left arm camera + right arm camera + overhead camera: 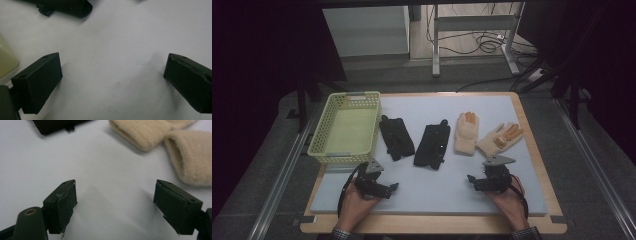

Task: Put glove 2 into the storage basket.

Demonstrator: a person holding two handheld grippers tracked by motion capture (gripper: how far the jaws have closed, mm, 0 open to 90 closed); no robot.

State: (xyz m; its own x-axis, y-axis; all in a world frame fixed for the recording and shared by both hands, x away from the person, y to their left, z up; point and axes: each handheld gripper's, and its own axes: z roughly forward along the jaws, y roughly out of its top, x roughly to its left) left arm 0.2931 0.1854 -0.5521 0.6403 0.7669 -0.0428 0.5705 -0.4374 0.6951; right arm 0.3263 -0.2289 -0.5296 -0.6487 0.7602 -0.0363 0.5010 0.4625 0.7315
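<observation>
No readable brands or writing on anything.

L to R on the pale blue mat (432,192): a pale yellow plastic basket (346,127), rectangular w/ lattice walls, sits at the far-left edge. Next, two black gloves: the left black glove (396,137) and the right black glove (432,145), both flat, smooth-looking fabric, just apart from each other. Then two cream gloves, fuzzy knit w/ orange fingertips: the left cream glove (466,132) lies straight, the right cream glove (498,139) is angled, cuffs nearly meeting.

Near edge: left gripper (393,187) rests low over the bare mat, jaws spread wide, nothing between them; black glove tip beyond it in the left gripper view. Right gripper (470,178) likewise spread wide over bare mat, gripping nothing; cream cuffs lie ahead of it, apart from the jaws.
</observation>
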